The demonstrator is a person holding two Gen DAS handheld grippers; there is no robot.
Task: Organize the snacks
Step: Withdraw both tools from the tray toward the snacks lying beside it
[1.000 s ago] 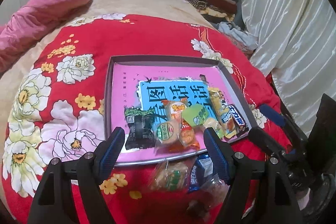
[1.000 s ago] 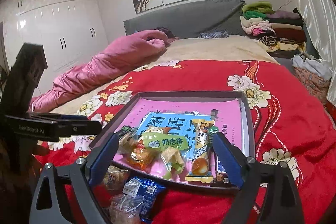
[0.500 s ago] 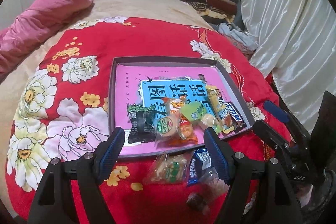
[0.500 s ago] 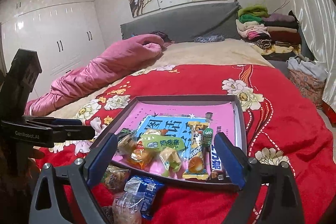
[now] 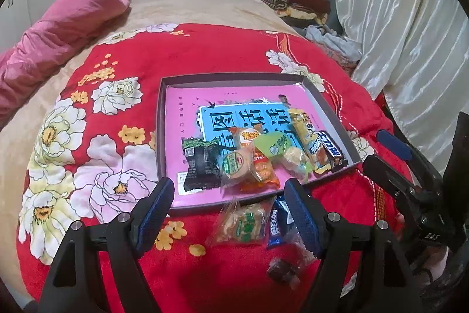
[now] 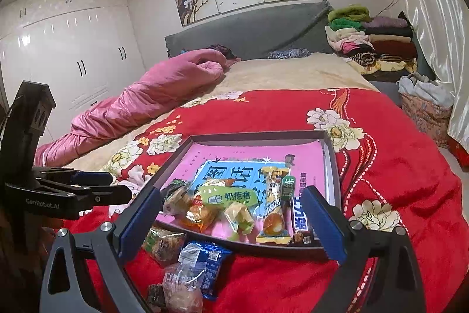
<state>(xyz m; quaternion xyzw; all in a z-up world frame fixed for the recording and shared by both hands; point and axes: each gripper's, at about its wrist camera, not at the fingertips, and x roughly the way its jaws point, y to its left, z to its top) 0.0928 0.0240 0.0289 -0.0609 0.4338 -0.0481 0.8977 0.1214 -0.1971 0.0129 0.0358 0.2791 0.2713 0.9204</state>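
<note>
Both the left gripper (image 5: pixel 228 206) and the right gripper (image 6: pixel 231 217), jaws spread and the right's opening, hover empty before the shallow pink-lined cardboard tray (image 5: pixel 234 84), so next comes picking the clear-wrapped green-labelled biscuit packet (image 5: pixel 244 223) lying just outside it.

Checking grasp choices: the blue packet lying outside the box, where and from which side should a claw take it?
Grip the blue packet across its flat body, coming down from above. It lies flat on the red blanket, just outside the box's near rim, overlapped by a clear wrapper, so its upper half looks easiest to reach.
</note>
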